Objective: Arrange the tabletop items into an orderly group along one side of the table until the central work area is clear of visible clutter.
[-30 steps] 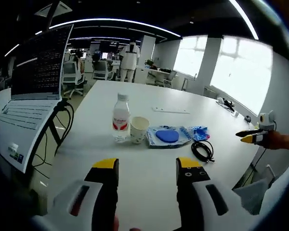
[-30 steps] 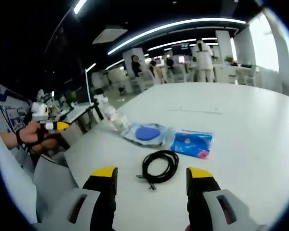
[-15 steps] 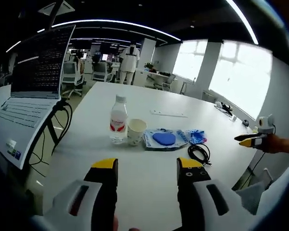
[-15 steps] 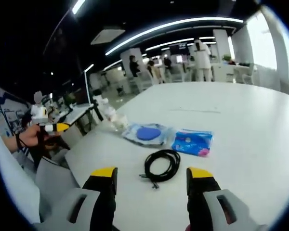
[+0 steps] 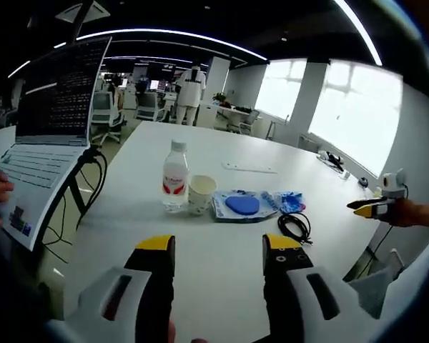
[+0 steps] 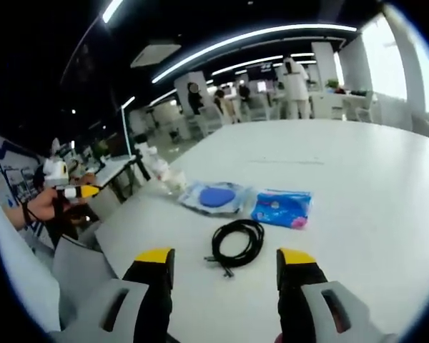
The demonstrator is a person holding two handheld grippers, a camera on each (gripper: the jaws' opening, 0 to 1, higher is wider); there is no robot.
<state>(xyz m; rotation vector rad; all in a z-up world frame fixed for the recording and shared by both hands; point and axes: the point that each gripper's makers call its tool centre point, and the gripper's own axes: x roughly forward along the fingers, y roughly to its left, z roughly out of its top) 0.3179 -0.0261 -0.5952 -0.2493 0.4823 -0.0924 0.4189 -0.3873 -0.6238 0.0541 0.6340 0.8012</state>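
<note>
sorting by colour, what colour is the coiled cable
Black; the coiled cable shows best in the right gripper view.

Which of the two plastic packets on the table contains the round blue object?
The clear packet, lying next to the paper cup. A round blue disc shows through it, whereas the other blue packet is printed and lies further from the cup.

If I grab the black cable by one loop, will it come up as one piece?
Probably not: the cable lies in a loose coil with no visible tie, so it would likely sag and unwind. Its free end points toward the right tool and may drag.
</note>
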